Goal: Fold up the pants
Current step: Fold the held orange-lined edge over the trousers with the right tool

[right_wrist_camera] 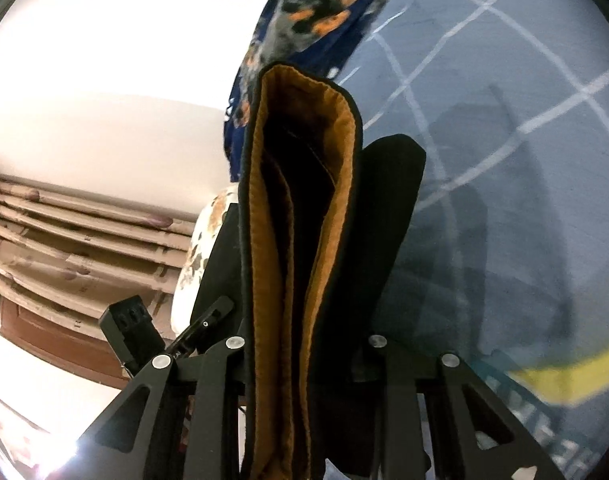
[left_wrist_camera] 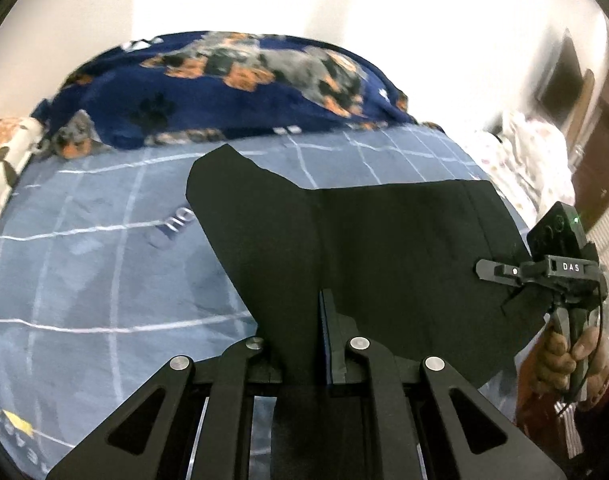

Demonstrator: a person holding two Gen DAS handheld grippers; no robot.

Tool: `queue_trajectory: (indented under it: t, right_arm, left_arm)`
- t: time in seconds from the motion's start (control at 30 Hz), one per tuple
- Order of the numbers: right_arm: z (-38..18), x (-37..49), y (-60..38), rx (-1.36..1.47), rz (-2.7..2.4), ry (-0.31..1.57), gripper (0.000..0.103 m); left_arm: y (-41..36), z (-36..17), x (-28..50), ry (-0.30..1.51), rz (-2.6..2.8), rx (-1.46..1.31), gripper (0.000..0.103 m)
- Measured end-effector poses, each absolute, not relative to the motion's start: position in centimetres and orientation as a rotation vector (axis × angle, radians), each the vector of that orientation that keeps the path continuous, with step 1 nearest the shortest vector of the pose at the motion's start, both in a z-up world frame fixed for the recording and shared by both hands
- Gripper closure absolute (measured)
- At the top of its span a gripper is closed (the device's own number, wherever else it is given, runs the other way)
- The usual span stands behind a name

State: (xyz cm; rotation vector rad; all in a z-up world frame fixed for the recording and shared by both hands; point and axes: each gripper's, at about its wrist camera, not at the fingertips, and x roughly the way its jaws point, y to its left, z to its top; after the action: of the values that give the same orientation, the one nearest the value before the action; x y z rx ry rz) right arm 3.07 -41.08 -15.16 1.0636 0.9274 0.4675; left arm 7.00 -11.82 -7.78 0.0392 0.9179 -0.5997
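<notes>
My left gripper (left_wrist_camera: 304, 344) pinches one edge of the black pants with a tan fleece lining (left_wrist_camera: 364, 248), and my right gripper (left_wrist_camera: 500, 271) clamps the waistband end, holding the cloth above the blue grid-patterned bedsheet (left_wrist_camera: 104, 260). The thick layers could slip from my fingers if I tug unevenly. The navy dog-print blanket (left_wrist_camera: 224, 92) crowds the far side; the near sheet lies open.

Both of my wrist views bend hard at the rim, with black corners around the fisheye circle. The wall (left_wrist_camera: 344, 0) is blown out to white glare, and a bright flare burns at the lower left of my right view. The patterned blanket (left_wrist_camera: 224, 76) is smeared with blur. The black pants (left_wrist_camera: 384, 248) show almost no detail, and soft shadows fall across the blue bedsheet (right_wrist_camera: 504, 220).
</notes>
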Motion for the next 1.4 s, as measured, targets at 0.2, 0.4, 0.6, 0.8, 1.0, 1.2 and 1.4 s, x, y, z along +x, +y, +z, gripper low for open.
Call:
queue_trajectory:
  t: [0.2,0.4,0.6,0.8,1.0,1.2,1.4]
  right_arm:
    - [-14.2,8.2,-37.9,1.048,0.526,0.935,0.079]
    - [-14.0,14.2,-35.1,1.046,0.584,0.924,0.079]
    - [-14.4,19.8,-32.9,1.049,0.621,0.914,0.079]
    - [-15.6,24.6,-31.8,1.049,0.633,0.911,0.079]
    - [-18.3,27.7,-31.0,1.051,0.628,0.953,0.079]
    - [-21.1,28.6,-30.2,1.056,0.613,1.009,0.079]
    - [-21.8,28.4,-30.6,1.012,0.594,1.025,0.079]
  left_arm:
    - [-8.5,-6.7,10.6,0.898,-0.528,0.023,0.092]
    - [-5.9,-5.7,14.9,0.862,-0.458,0.035,0.092]
    - [-4.7,-5.3,19.9,0.826,-0.4,0.074,0.092]
    - [-3.6,-6.7,24.5,0.829,-0.355,0.065,0.092]
    - [-2.8,-10.1,27.1,0.875,-0.316,0.052,0.092]
    - [-1.3,-13.6,28.0,0.923,-0.28,0.019,0.091]
    - [-0.9,-16.1,28.1,0.936,-0.226,0.051,0.062]
